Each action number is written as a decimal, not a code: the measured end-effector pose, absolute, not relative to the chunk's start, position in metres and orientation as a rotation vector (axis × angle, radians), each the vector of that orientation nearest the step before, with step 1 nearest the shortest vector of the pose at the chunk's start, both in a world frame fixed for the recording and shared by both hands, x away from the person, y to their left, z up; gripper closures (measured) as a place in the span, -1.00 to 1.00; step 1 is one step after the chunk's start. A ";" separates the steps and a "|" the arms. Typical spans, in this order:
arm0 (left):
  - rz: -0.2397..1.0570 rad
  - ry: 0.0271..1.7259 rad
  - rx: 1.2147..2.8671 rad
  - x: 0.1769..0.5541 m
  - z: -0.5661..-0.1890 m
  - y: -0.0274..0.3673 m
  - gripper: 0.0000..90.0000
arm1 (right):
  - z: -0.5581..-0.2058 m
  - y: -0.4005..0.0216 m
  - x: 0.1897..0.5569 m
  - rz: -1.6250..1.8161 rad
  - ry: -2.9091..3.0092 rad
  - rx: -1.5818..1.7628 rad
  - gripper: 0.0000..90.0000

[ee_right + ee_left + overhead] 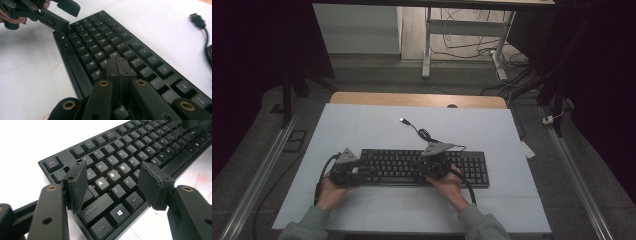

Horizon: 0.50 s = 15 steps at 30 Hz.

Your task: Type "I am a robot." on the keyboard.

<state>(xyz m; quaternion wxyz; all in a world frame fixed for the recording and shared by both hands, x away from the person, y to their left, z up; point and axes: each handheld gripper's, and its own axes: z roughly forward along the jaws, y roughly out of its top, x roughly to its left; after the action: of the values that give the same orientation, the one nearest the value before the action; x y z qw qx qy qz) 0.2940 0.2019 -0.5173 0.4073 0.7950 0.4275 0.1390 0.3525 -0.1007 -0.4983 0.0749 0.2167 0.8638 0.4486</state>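
Hovering over keyboard point(424, 167) | left gripper point(113, 180) open | right gripper point(117, 67) closed, empty | stiff, light; grip edges

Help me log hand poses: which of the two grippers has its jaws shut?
The right gripper, over the middle of the black keyboard: its pads meet with nothing between them. The left gripper stands open above the A, S and Z keys.
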 end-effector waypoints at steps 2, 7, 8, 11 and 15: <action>0.351 1.076 2.007 0.294 -0.517 0.202 -0.12 | -0.500 -0.096 0.353 1.329 2.609 0.640 0.99; 0.349 1.074 2.012 0.294 -0.518 0.201 -0.12 | -0.506 -0.088 0.351 1.251 2.658 0.614 0.99; 0.348 1.075 2.012 0.294 -0.518 0.201 -0.12 | -0.508 -0.087 0.351 1.243 2.664 0.613 0.99; 0.348 1.077 2.013 0.294 -0.519 0.201 -0.12 | -0.511 -0.085 0.351 1.232 2.679 0.609 0.99; 0.354 1.079 2.014 0.294 -0.519 0.201 -0.12 | -0.512 -0.084 0.349 1.216 2.686 0.600 0.99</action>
<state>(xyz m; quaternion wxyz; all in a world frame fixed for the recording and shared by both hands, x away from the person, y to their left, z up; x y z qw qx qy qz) 0.2937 0.2008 -0.5186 0.4030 0.7973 0.4270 0.1402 0.3493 -0.0836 -0.5120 0.0664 0.1990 0.8907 0.4034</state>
